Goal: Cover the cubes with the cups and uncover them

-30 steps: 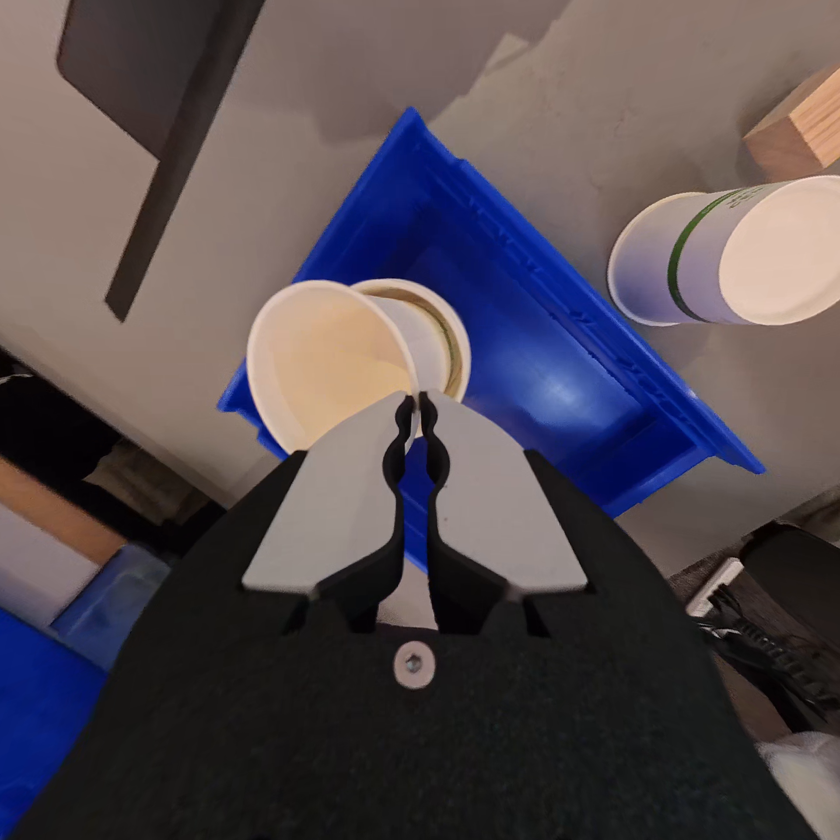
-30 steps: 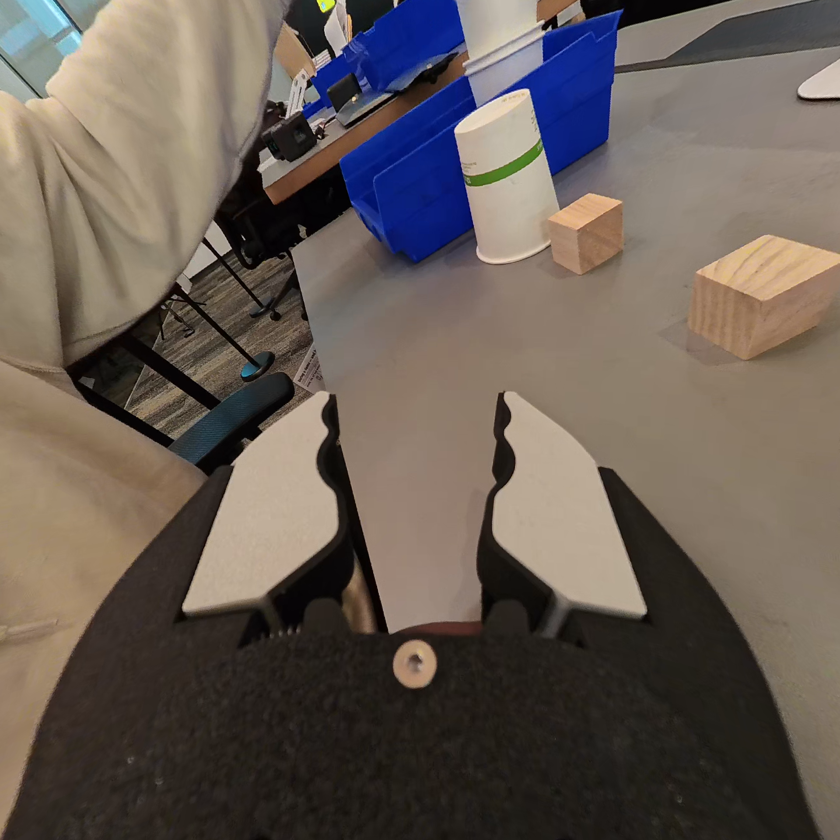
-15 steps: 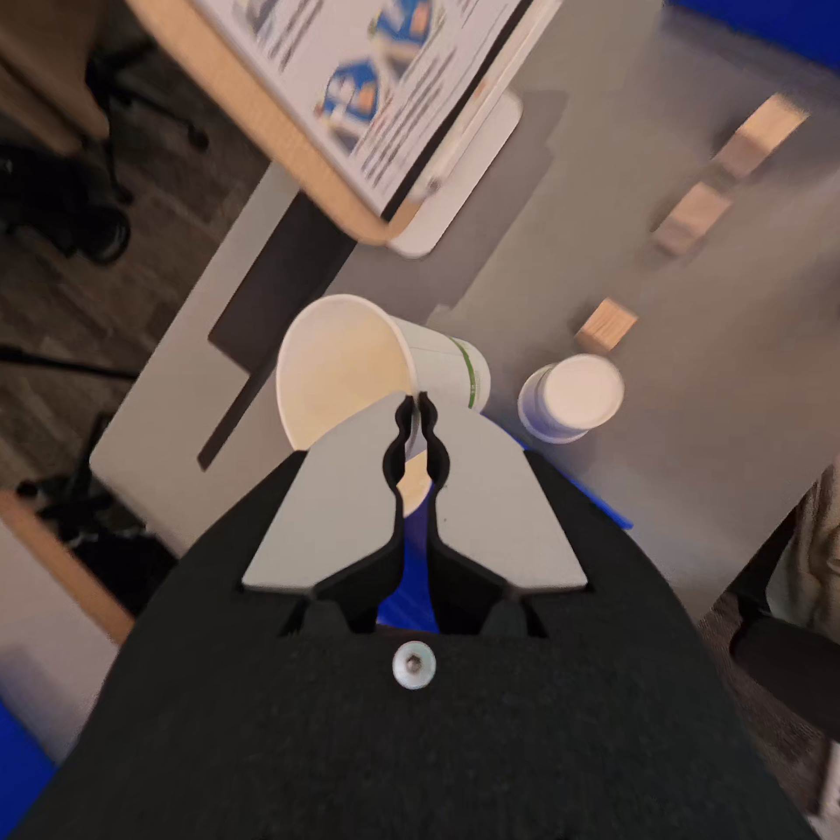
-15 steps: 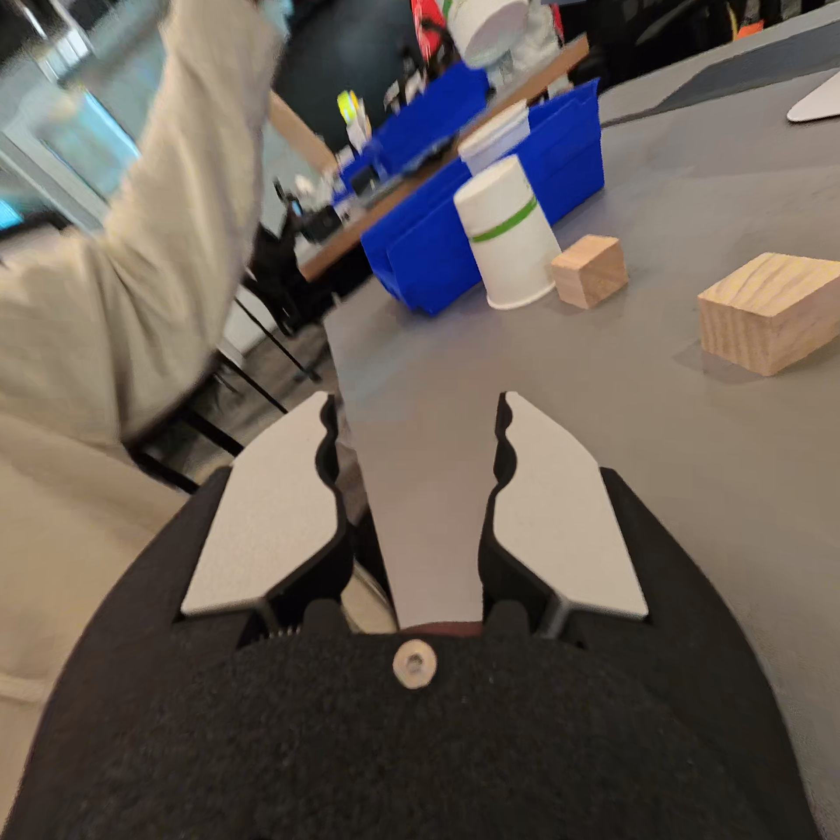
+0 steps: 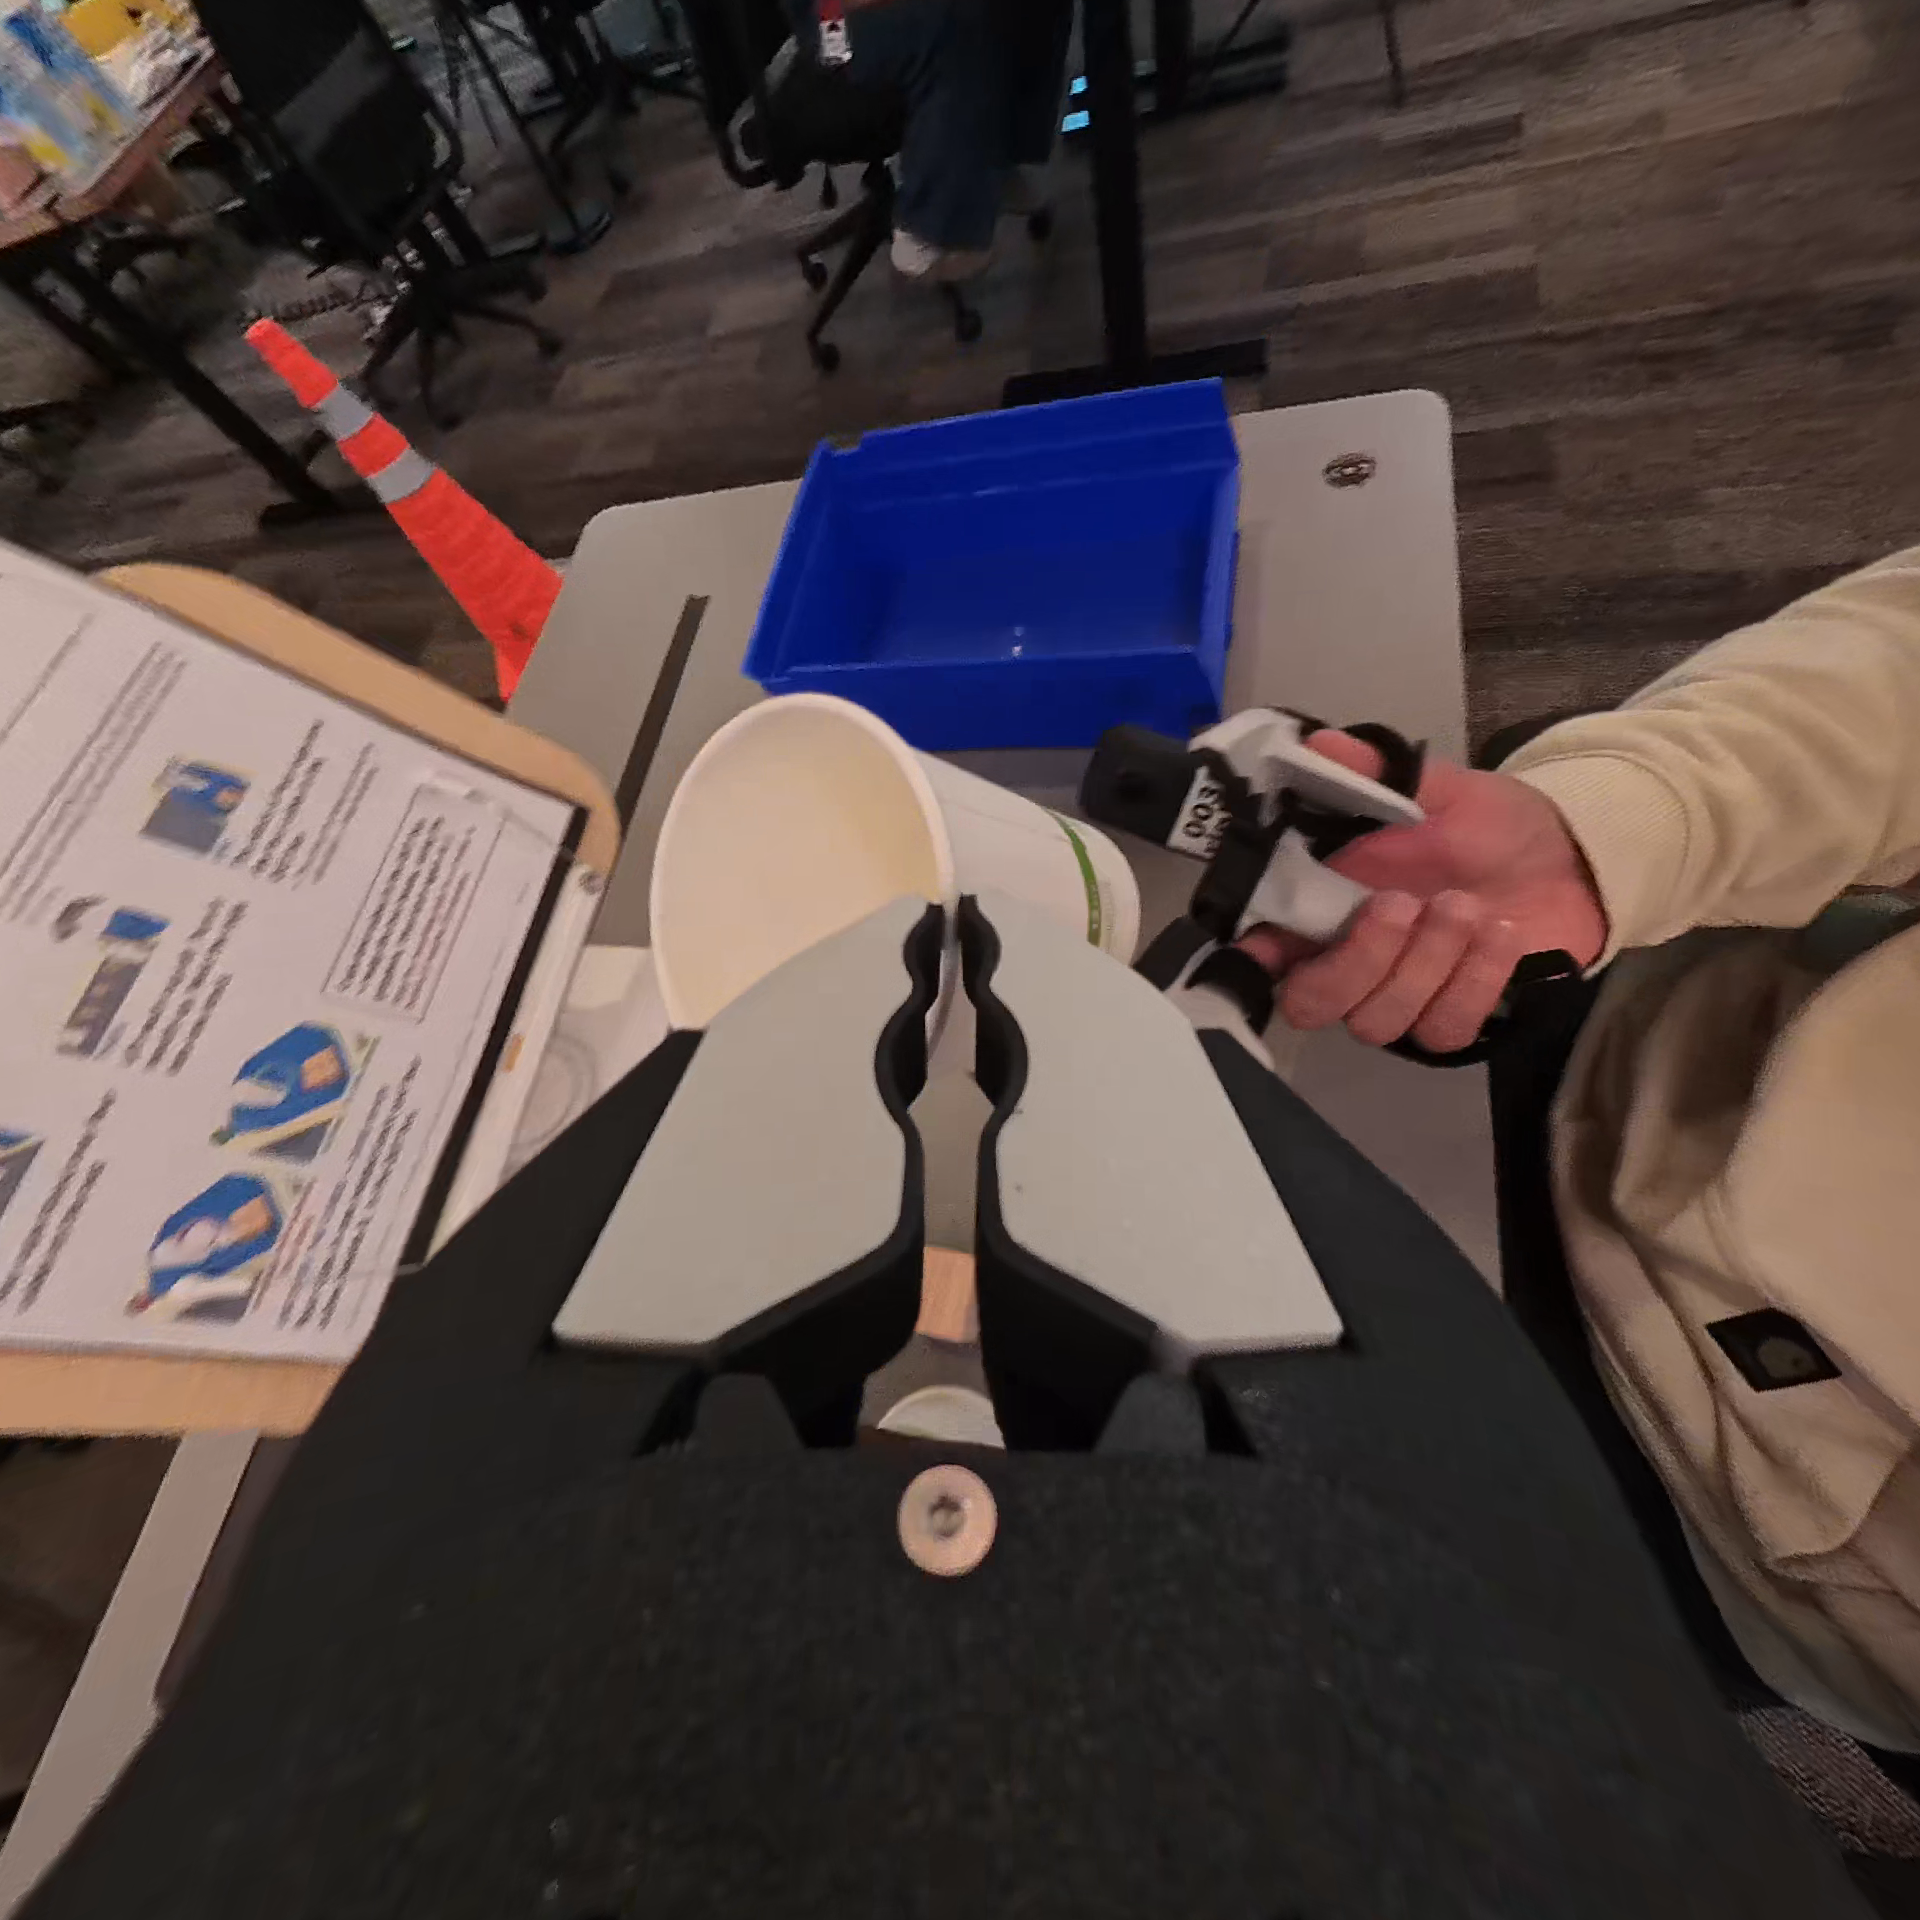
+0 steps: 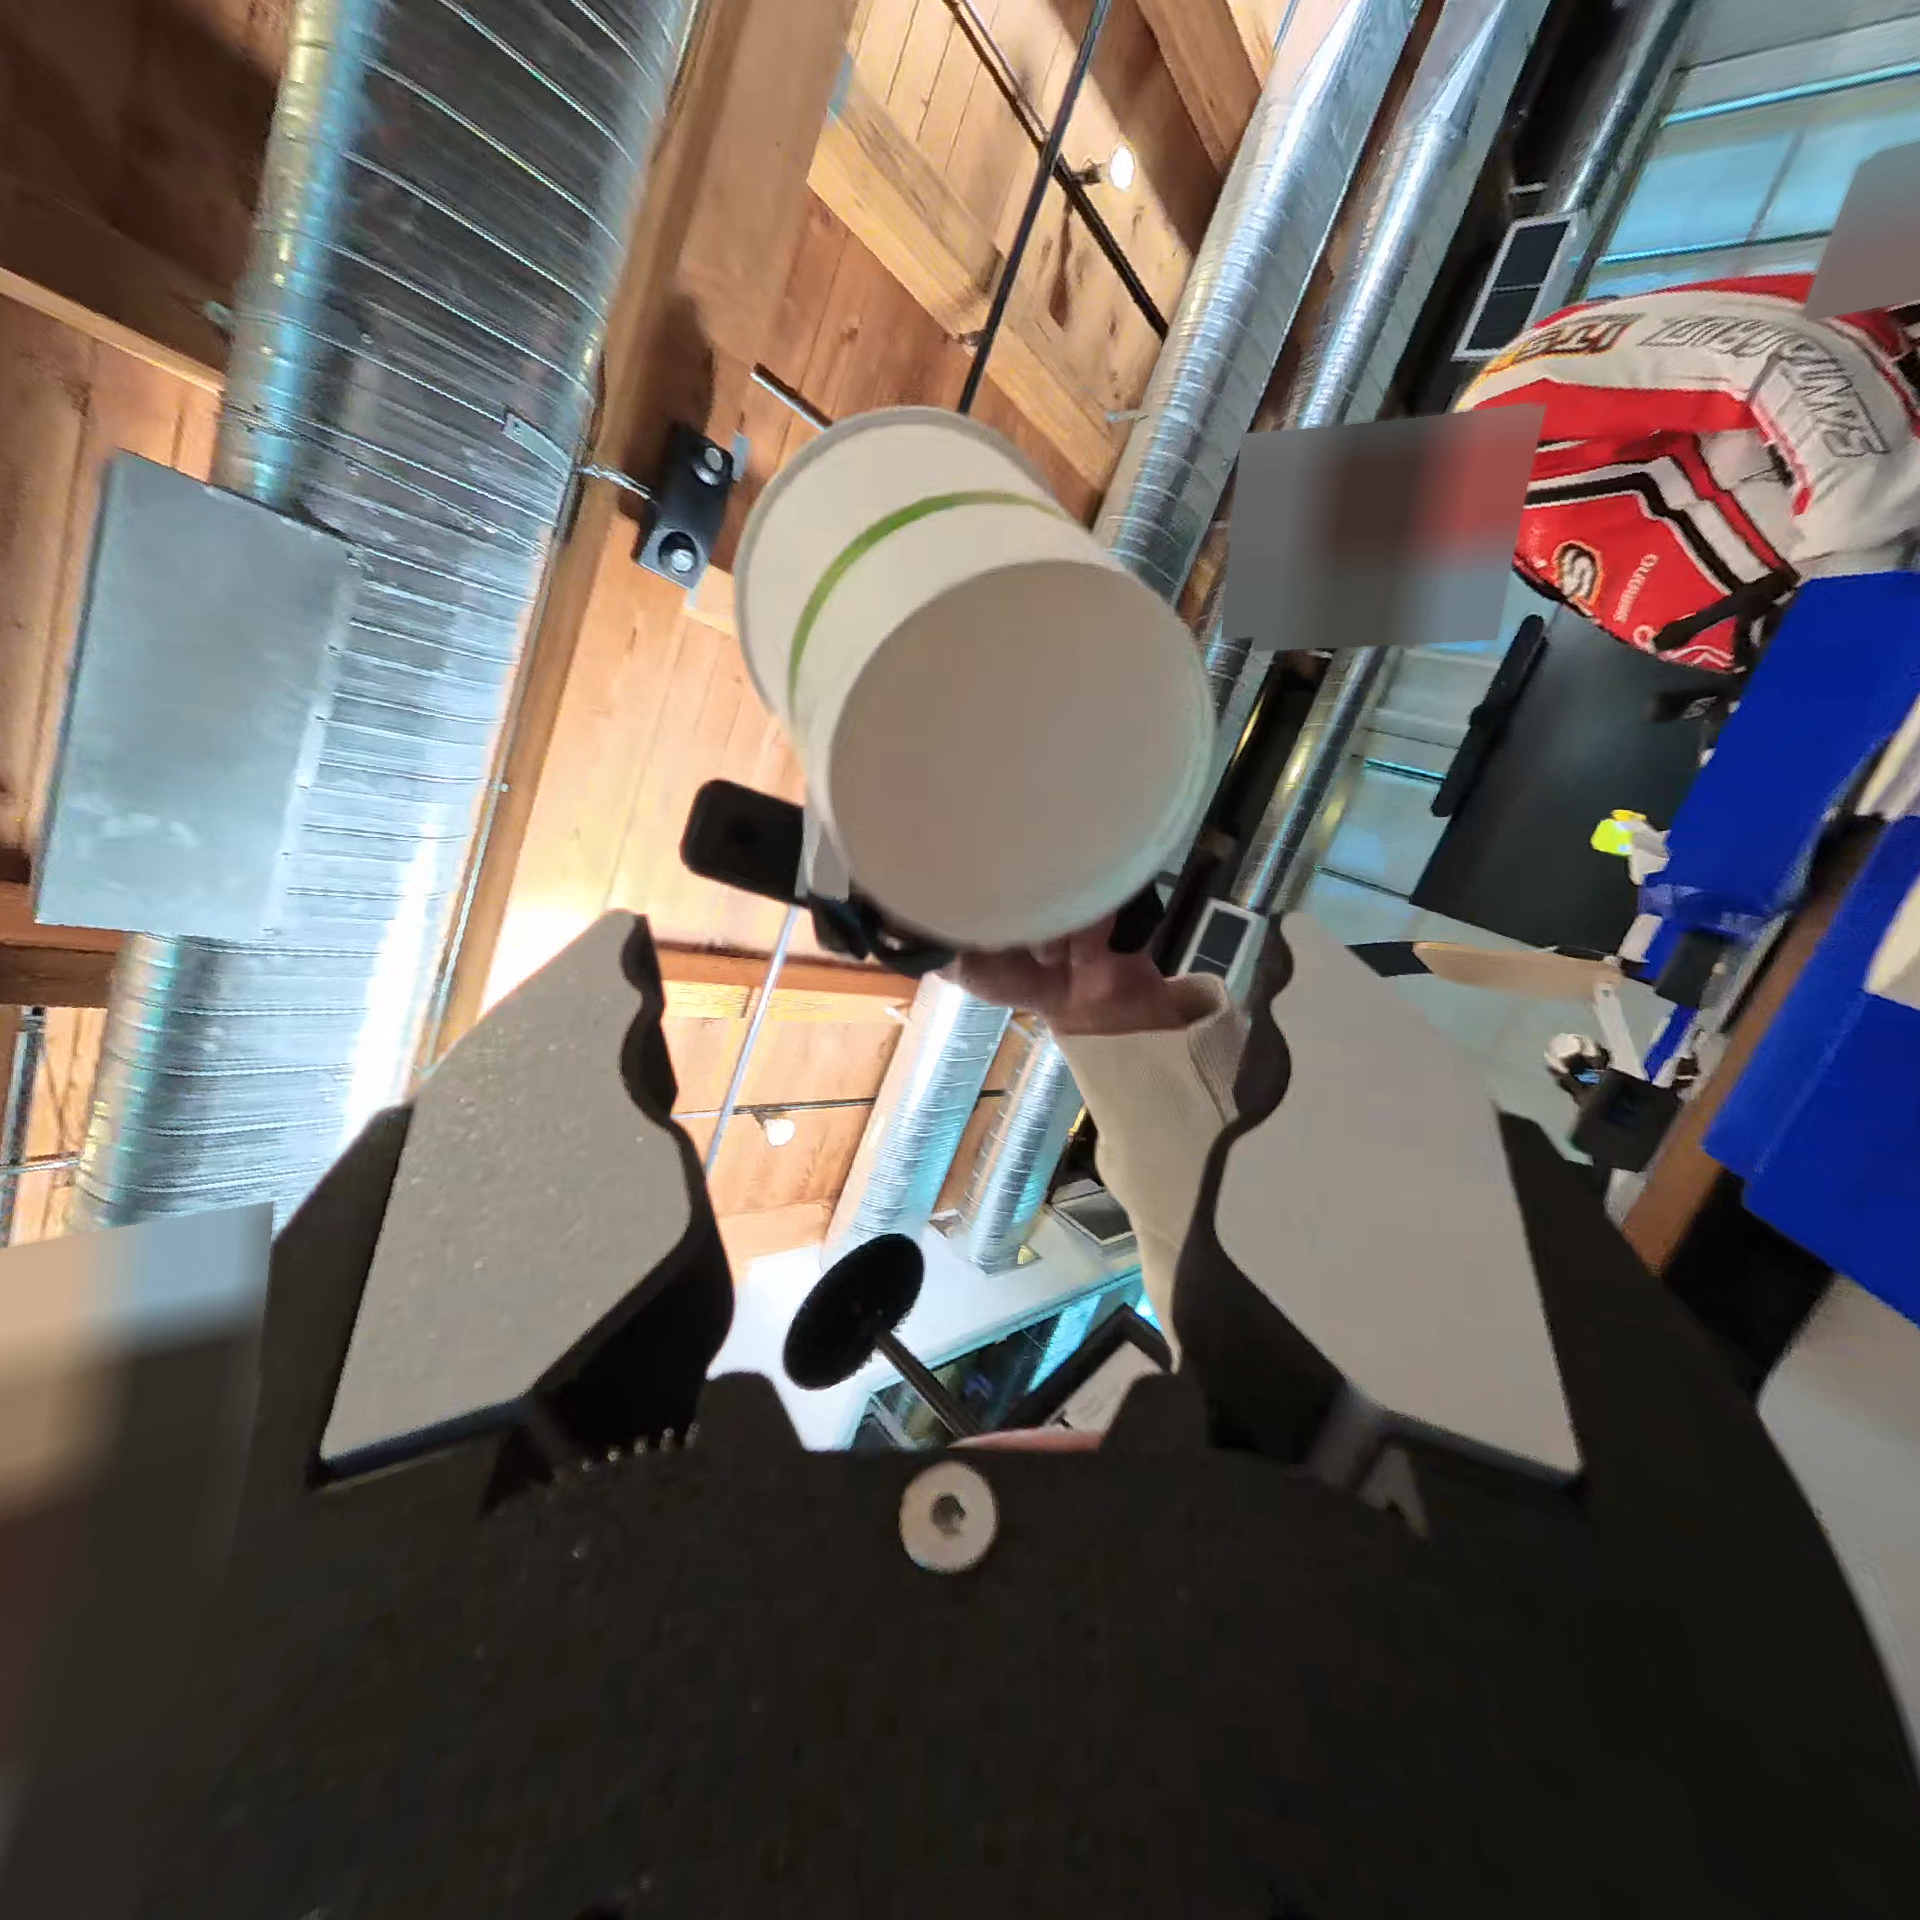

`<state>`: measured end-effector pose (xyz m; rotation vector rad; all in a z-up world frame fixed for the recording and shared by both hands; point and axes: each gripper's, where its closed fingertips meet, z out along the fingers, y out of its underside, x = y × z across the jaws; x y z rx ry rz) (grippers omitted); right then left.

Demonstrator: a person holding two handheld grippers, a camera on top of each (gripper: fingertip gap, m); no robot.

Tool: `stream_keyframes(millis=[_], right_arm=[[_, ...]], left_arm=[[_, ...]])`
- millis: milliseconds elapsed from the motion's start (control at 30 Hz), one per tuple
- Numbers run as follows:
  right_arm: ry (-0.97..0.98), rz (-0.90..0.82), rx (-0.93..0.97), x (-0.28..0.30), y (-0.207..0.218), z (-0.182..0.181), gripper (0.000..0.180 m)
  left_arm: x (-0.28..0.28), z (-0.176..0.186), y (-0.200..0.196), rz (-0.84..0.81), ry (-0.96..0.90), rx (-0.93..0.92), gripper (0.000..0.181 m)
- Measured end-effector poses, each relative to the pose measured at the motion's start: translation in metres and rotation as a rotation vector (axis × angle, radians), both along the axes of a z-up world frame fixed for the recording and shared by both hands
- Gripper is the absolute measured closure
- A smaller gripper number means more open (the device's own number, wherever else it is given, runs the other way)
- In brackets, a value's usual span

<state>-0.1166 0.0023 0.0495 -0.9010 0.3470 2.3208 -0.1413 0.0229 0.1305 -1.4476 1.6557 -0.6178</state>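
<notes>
My left gripper (image 5: 948, 914) is shut on the rim of a white paper cup (image 5: 810, 862) with a green stripe, held high above the grey table (image 5: 1340, 582), mouth toward the camera. Between its fingers I see a sliver of a wooden cube (image 5: 948, 1294) and the top of another white cup (image 5: 940, 1418) far below. My right gripper (image 6: 956, 935) is open and empty and points up at the ceiling. The held cup (image 6: 997, 748) hangs above it, base toward the camera. In the left wrist view a hand holds the right gripper's handle (image 5: 1268, 821) just right of the cup.
An empty blue bin (image 5: 997, 582) sits on the table beyond the cup. A clipboard with an instruction sheet (image 5: 208, 935) stands at the left. An orange cone (image 5: 416, 488) and office chairs are on the floor. More blue bins (image 6: 1818, 935) show at the right.
The left gripper has carried the cup up and away from the blue bin and now looks down on the table. The right gripper has swung up from the table toward the ceiling and opened wider.
</notes>
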Motion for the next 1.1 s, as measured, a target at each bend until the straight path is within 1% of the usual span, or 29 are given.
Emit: stream_keyframes(millis=[67,133,200,233,267,367,500,633,667,733,833,933,967,1033,1100], right_arm=[[0.043,-0.010,-0.012,0.006,0.002,0.004,0.071],[0.094,-0.059,-0.025,0.019,0.005,0.004,0.071],[0.124,-0.049,-0.019,0.026,0.003,0.001,0.073],[0.140,-0.051,-0.016,0.030,0.002,-0.002,0.078],[0.137,-0.053,-0.018,0.031,0.001,-0.005,0.087],[0.132,-0.037,-0.010,0.031,-0.003,-0.009,0.087],[0.112,-0.015,-0.014,0.024,-0.008,-0.012,0.073],[0.138,0.009,-0.019,0.020,-0.013,-0.016,0.071],[0.145,0.007,-0.018,0.021,-0.012,-0.017,0.073],[0.159,-0.012,0.000,0.027,-0.010,-0.017,0.085],[0.134,0.006,0.013,0.026,-0.012,-0.019,0.086],[0.058,-0.031,0.024,0.028,-0.010,-0.021,0.086],[0.029,-0.043,0.039,0.029,-0.010,-0.020,0.086],[-0.046,-0.068,0.052,0.032,-0.009,-0.020,0.086],[-0.208,-0.121,0.101,0.032,-0.009,-0.022,0.086]], left_arm=[[0.016,-0.011,-0.018,-0.045,0.007,0.004,0.178],[0.028,-0.021,-0.033,-0.082,0.015,0.014,0.178],[0.034,-0.029,-0.044,-0.110,0.016,0.001,0.178],[0.036,-0.033,-0.048,-0.122,0.023,-0.001,0.178],[0.037,-0.036,-0.050,-0.125,0.018,0.003,0.178],[0.040,-0.040,-0.053,-0.129,-0.004,-0.024,0.178],[0.042,-0.041,-0.050,-0.122,-0.008,-0.027,0.178],[0.044,-0.039,-0.051,-0.135,-0.011,-0.027,0.178],[0.045,-0.040,-0.053,-0.144,-0.011,-0.037,0.178],[0.047,-0.046,-0.055,-0.152,0.002,-0.043,0.178],[0.048,-0.048,-0.055,-0.146,-0.022,-0.049,0.178],[0.044,-0.051,-0.053,-0.130,-0.031,-0.054,0.177],[0.042,-0.052,-0.052,-0.115,-0.034,-0.054,0.175],[0.031,-0.054,-0.051,-0.071,-0.035,-0.030,0.145],[0.012,-0.059,-0.056,-0.040,-0.034,-0.009,0.128]])
